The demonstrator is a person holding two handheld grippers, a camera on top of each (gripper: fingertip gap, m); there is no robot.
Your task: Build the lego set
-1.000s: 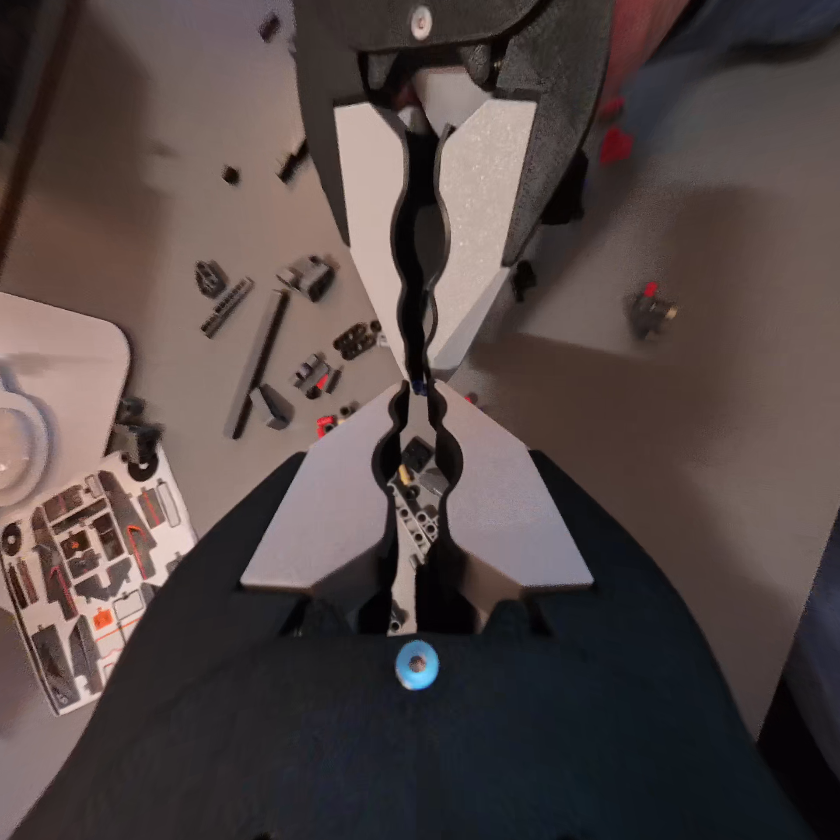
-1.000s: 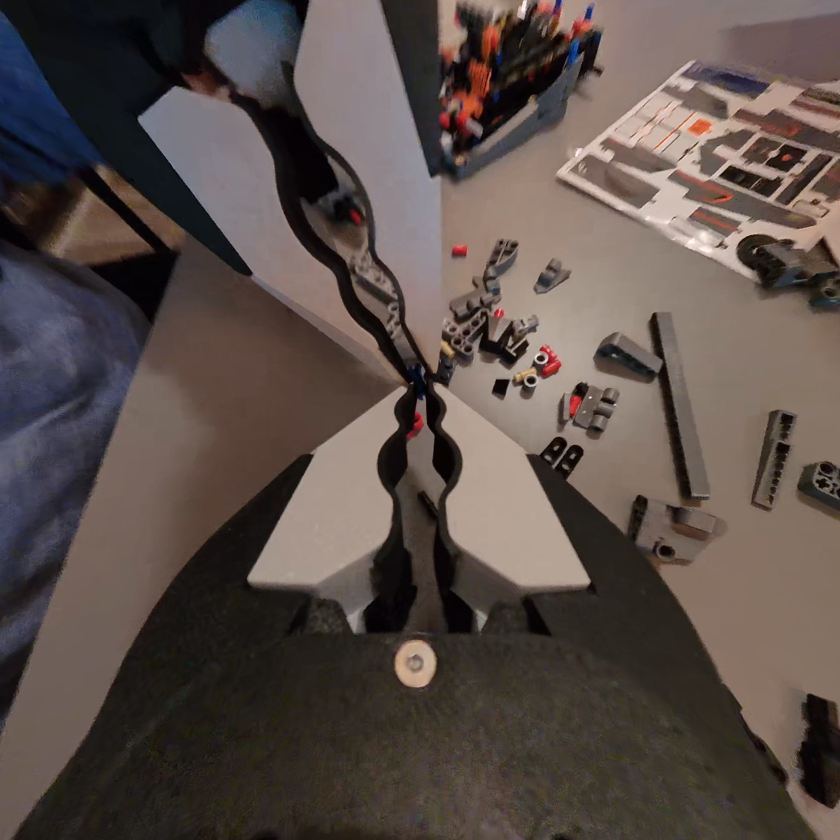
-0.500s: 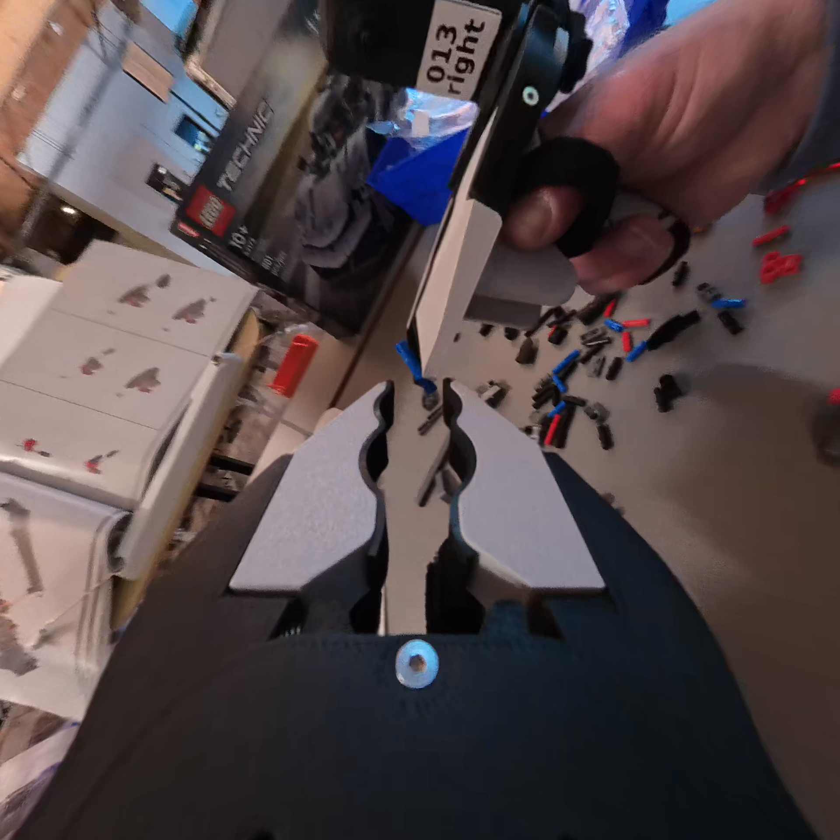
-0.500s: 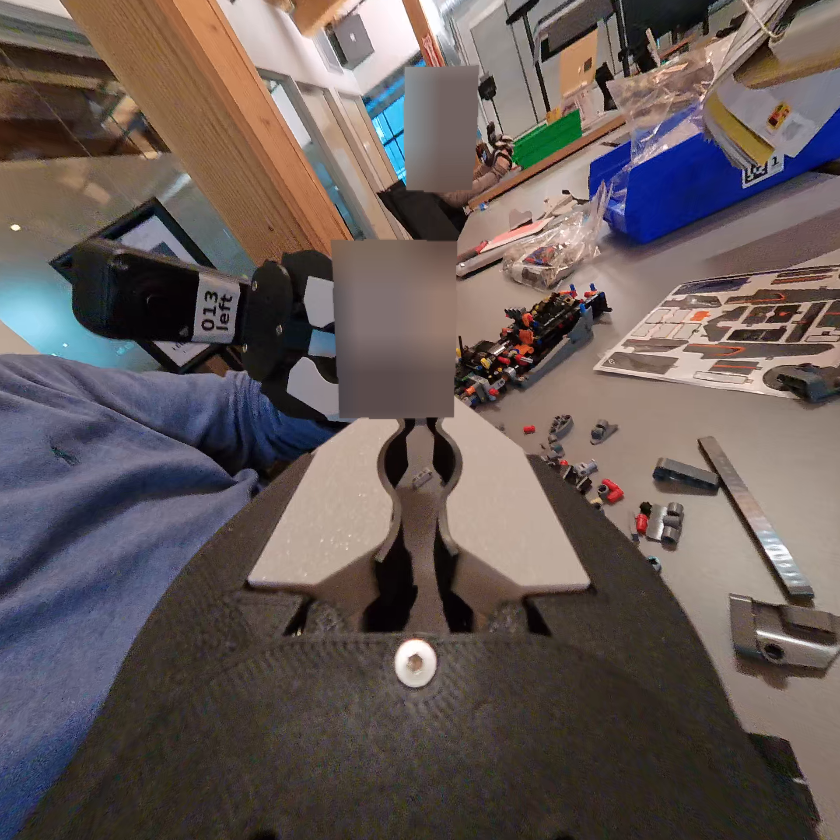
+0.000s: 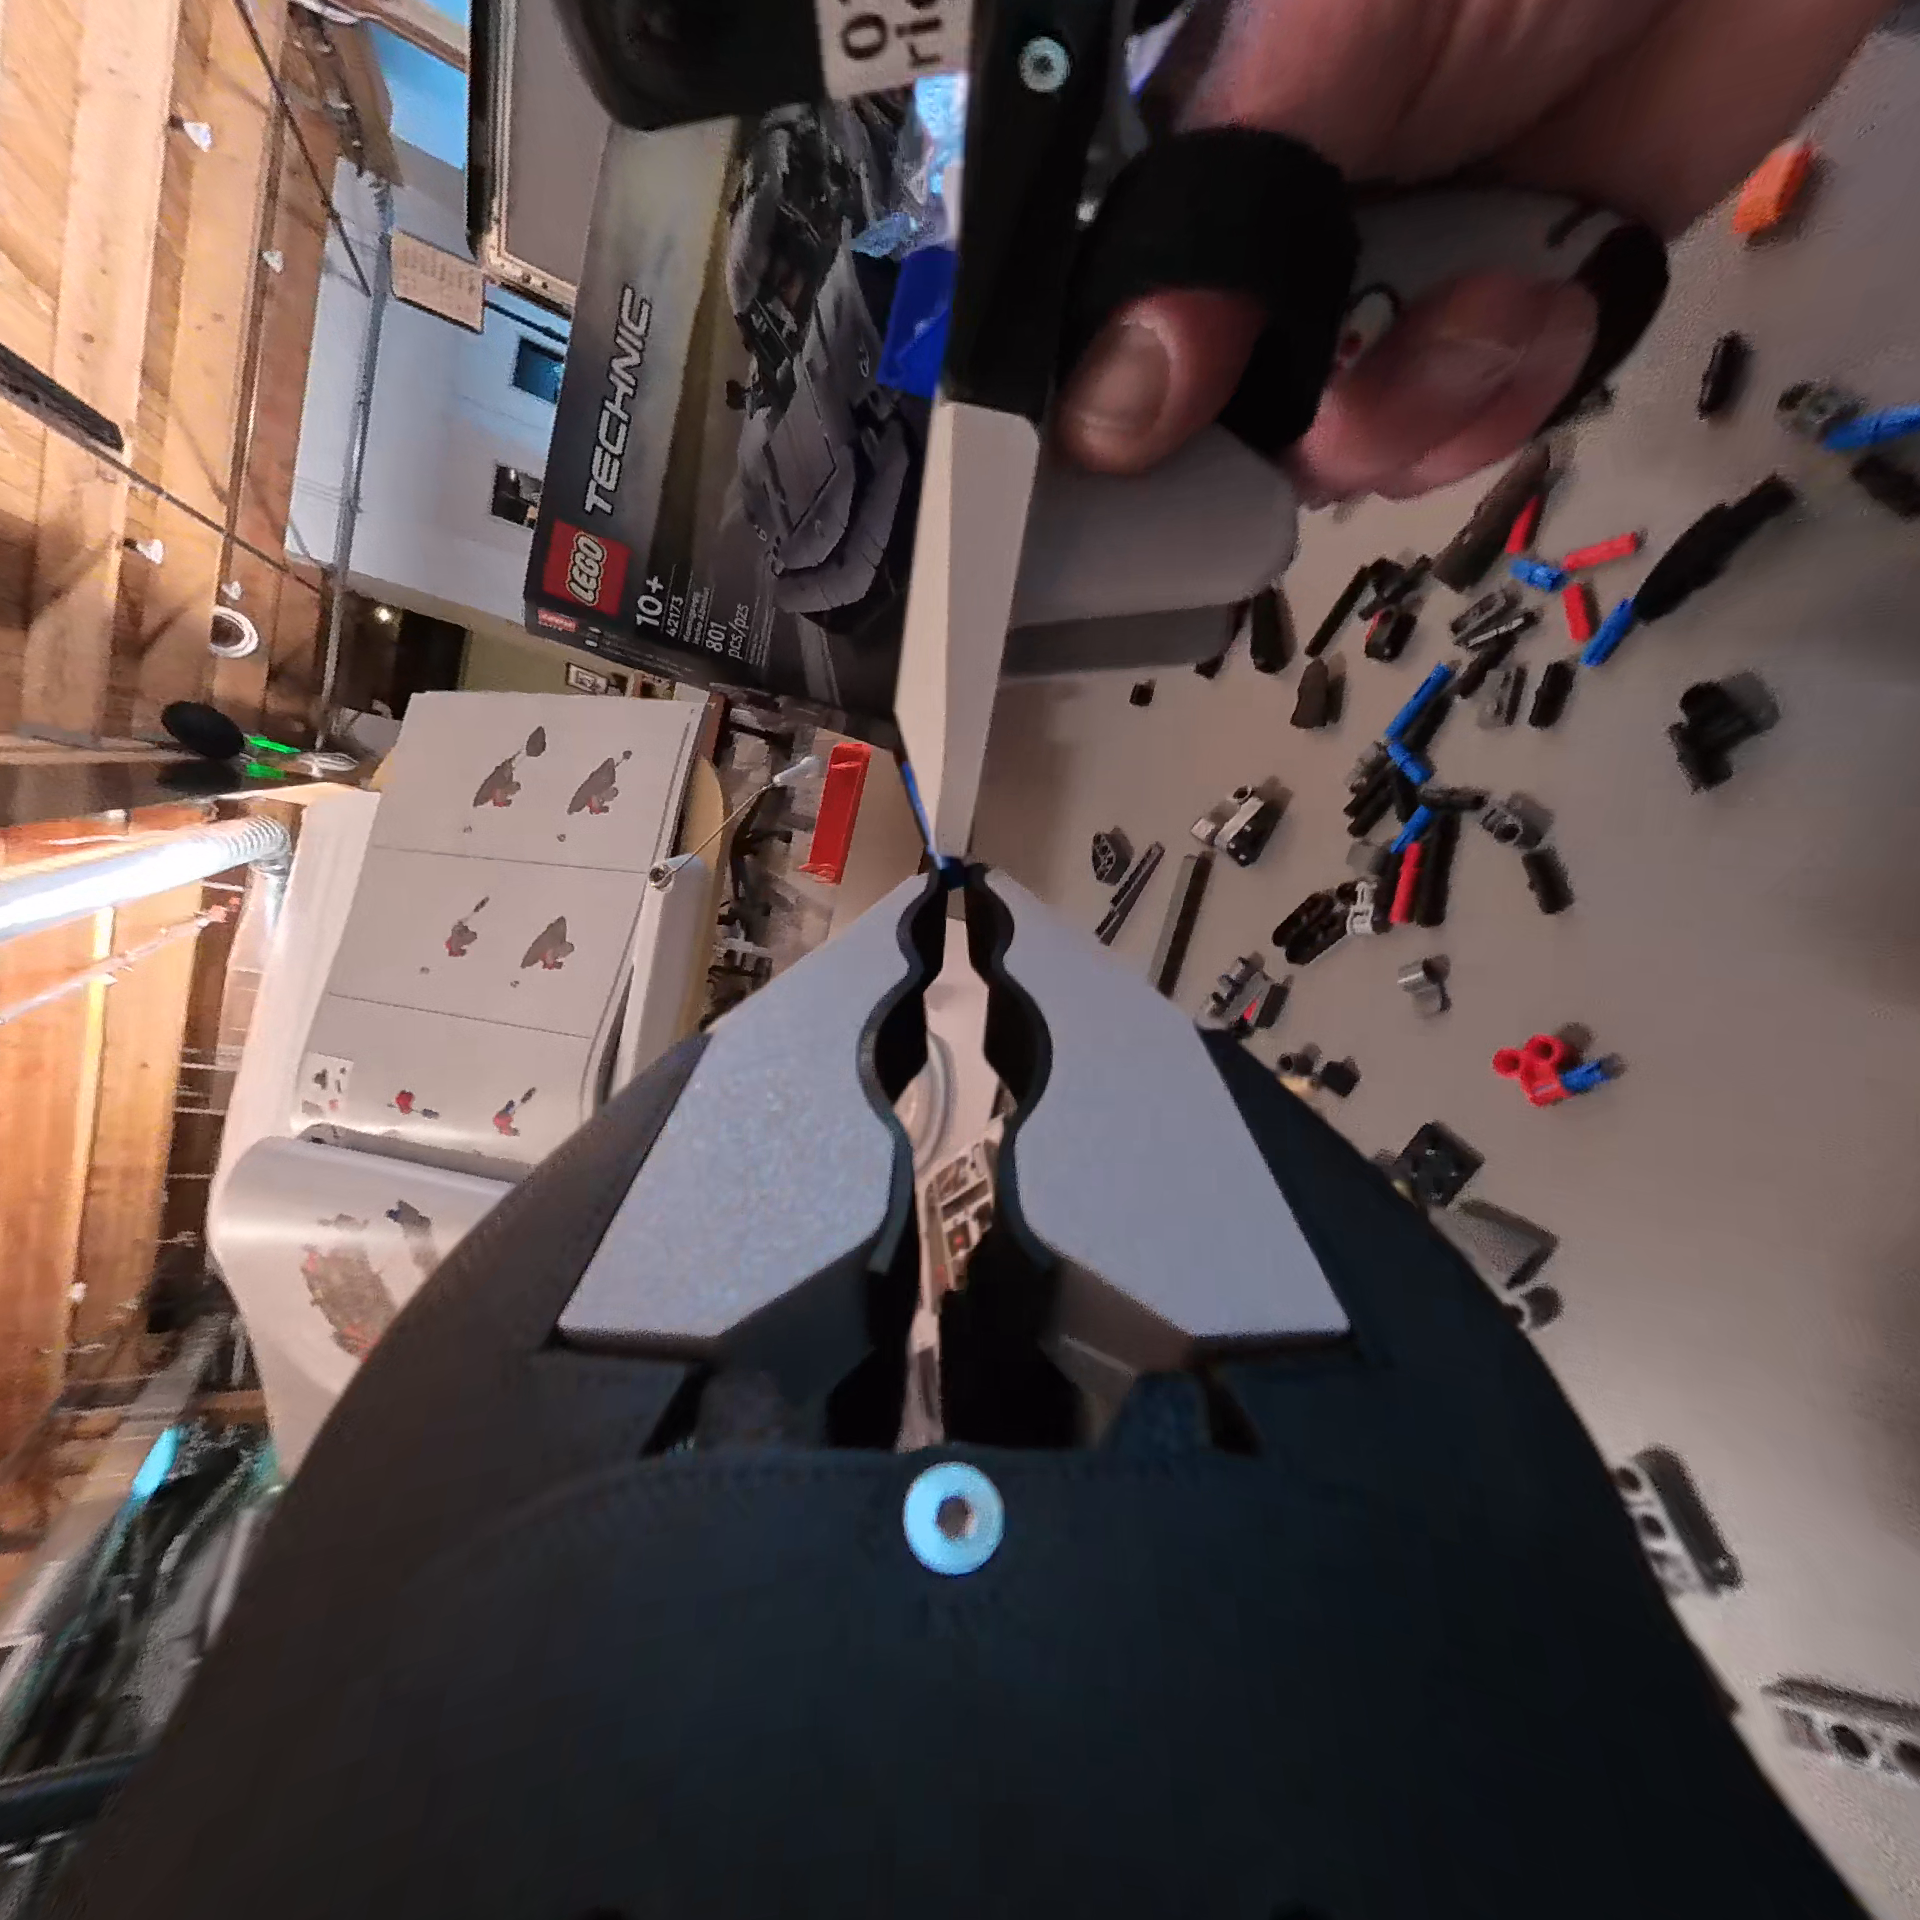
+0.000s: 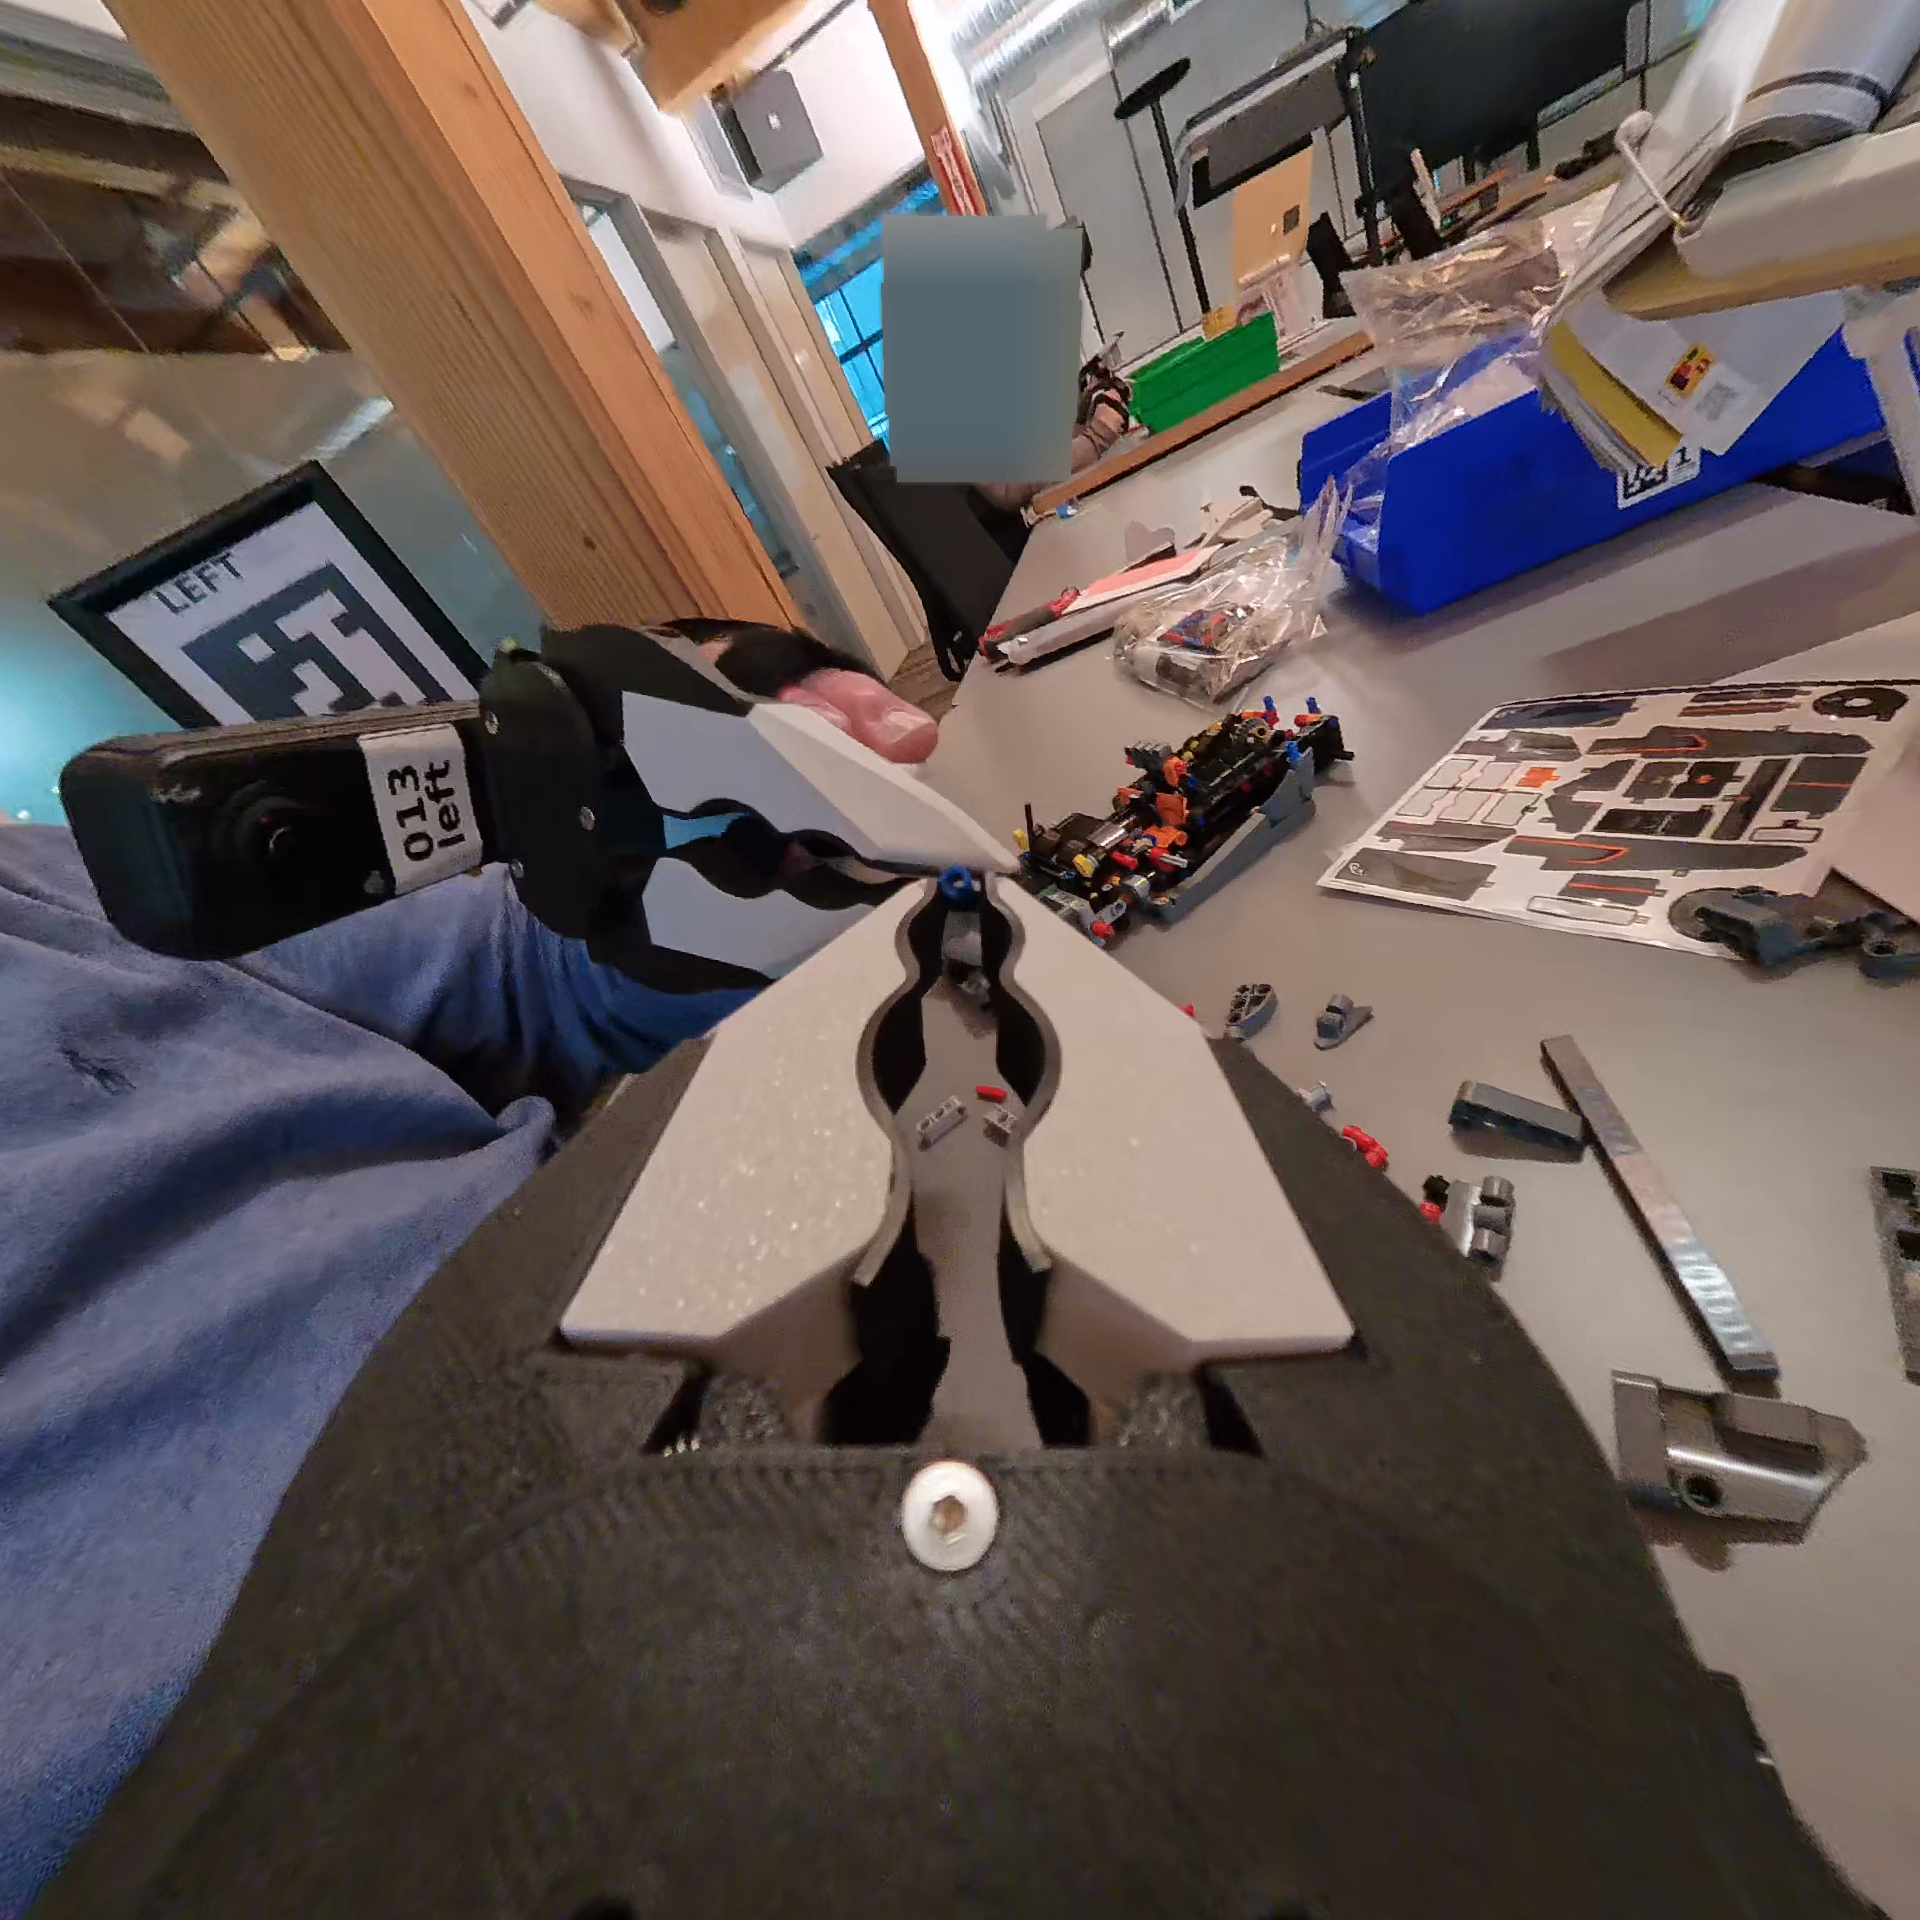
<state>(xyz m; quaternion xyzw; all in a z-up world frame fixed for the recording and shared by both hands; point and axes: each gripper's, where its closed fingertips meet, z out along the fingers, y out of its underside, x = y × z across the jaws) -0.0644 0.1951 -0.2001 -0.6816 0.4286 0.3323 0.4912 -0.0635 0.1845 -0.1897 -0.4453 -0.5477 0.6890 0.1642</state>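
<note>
Where left gripper (image 5: 951,883) & right gripper (image 6: 961,883) tips meet, blue pin (image 6: 957,884) pinched

Blue bin (image 6: 1558,488) at far worktop (image 6: 1714,1091) edge, crinkled clear plastic bag (image 6: 1444,312) spilling out; green crate (image 6: 1200,379) beyond; wooden pillar (image 6: 416,312) left.

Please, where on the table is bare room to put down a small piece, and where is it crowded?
Bare grey table lies between the half-built model and the sticker sheet. More bare room lies near the long grey beam. Beside the boxed set, the loose pins crowd the surface.
</note>
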